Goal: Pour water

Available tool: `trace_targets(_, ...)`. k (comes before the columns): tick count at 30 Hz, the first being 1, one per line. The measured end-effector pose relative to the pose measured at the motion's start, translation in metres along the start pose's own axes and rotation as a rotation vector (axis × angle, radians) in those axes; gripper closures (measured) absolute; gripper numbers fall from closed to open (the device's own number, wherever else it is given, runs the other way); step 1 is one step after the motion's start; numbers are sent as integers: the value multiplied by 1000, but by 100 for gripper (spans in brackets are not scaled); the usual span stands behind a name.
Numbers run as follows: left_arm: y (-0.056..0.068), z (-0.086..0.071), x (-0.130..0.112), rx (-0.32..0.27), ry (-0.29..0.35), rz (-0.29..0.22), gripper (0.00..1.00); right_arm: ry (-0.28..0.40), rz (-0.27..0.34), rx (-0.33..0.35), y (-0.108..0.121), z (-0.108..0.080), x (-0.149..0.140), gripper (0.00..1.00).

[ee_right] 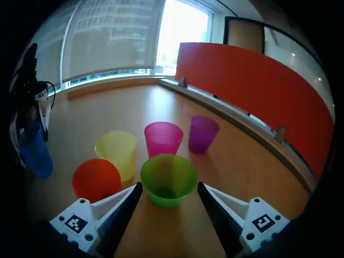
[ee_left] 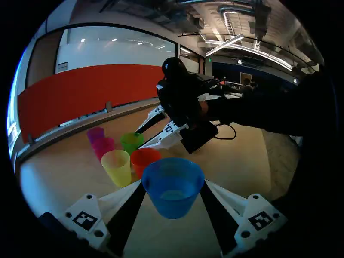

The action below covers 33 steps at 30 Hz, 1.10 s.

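Blue cup (ee_left: 173, 202), little water inside, clamped in left tongs (ee_left: 173, 184); green cup (ee_right: 168, 172) between right tongs (ee_right: 169, 185), grip unclear.

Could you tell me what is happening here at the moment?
A person works a gripper in each hand. The left gripper holds a blue cup with a little water in it, seemingly off the wooden table. The green cup stands between the fingers of the right gripper; whether they press on it is unclear. An orange cup, yellow cup, pink cup and purple cup stand close by.
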<state>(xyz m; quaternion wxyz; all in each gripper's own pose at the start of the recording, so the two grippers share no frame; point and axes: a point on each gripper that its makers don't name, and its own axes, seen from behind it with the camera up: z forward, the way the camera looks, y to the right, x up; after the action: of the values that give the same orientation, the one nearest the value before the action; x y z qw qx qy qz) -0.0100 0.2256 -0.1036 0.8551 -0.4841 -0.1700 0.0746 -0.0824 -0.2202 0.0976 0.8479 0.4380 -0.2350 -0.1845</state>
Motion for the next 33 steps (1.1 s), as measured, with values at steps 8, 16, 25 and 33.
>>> trace_targets(8,1,-1,-1,-1,1,8,15,-1,8,4,0,10,4,0)
trace_targets(16,0,-1,-1,0,2,8,15,1,26,2,1,16,6,1)
trace_targets(25,-2,-2,-1,2,7,8,14,-1,54,2,1,18,4,8)
trace_targets(33,-7,-4,1,13,21,-2,15,23,71,-7,0,12,7,9)
